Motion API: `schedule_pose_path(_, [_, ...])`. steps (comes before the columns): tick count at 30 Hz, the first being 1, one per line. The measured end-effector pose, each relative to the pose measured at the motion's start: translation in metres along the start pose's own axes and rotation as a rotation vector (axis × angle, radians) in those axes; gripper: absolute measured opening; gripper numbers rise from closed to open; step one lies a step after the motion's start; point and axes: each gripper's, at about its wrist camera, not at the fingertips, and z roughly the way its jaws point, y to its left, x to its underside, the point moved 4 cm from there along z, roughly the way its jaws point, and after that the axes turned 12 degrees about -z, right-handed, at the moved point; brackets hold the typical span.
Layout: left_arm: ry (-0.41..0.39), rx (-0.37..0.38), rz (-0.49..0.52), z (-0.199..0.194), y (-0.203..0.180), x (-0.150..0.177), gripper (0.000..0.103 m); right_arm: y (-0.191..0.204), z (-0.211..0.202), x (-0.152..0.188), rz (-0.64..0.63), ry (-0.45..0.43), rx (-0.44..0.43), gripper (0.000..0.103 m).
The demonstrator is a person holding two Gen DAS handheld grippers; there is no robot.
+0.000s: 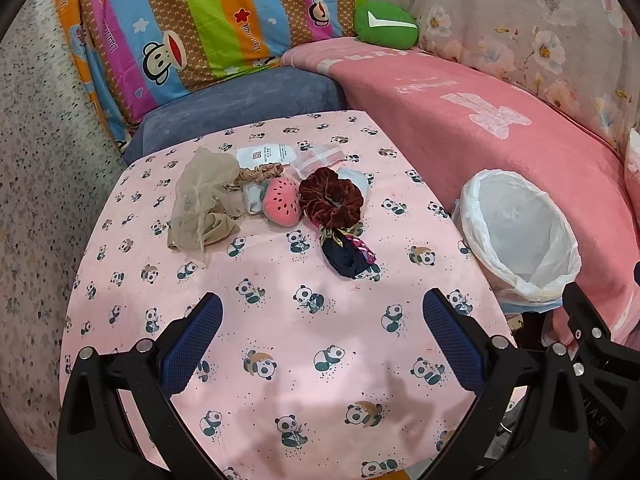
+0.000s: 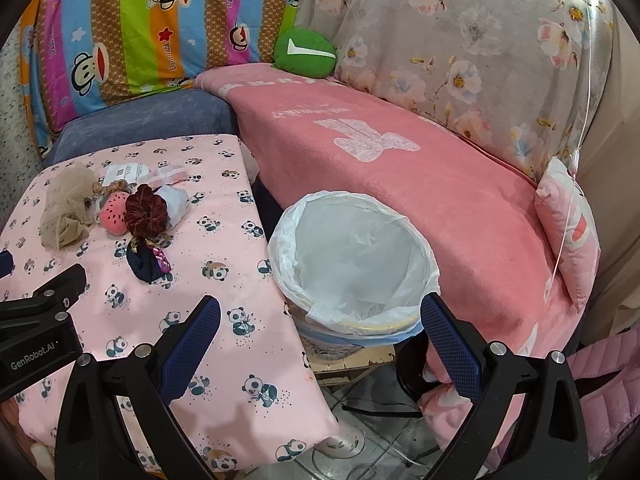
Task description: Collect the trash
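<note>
The trash pile (image 1: 276, 196), scrunchies, mesh pouch and wrappers, sits bunched toward the surface's (image 1: 304, 380) far edge, the lined bin (image 2: 352, 264) just off its right edge. Left gripper (image 1: 322, 344) and right gripper (image 2: 320, 344) hover with fingers wide, empty.

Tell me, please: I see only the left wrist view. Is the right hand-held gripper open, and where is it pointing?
Observer: The right hand-held gripper is open and holds nothing. The near rim of the trash bin shows between its fingers.
Operator: What is the bin standing on? My view cuts that off.
Observer: It sits on a worn, pale wooden board, raised above the tiled floor, right beside the table edge.
</note>
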Motion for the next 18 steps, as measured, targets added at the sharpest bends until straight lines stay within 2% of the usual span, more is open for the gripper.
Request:
schedule_pose_path(5, [-0.015, 0.009, 0.016, 0.000, 0.007, -0.011, 0.096, 0.010, -0.002, -0.010, -0.001, -0.010, -0.001, 0.096])
schedule_pose_path(9, [0.001, 0.021, 0.014, 0.008, 0.023, -0.023, 0.096, 0.024, 0.001, -0.018, 0.016, -0.027, -0.033, 0.096])
schedule_pose_path(18, [-0.011, -0.014, -0.086, 0.045, 0.086, -0.067, 0.096, 0.073, 0.030, -0.041, -0.027, -0.005, -0.117, 0.096])
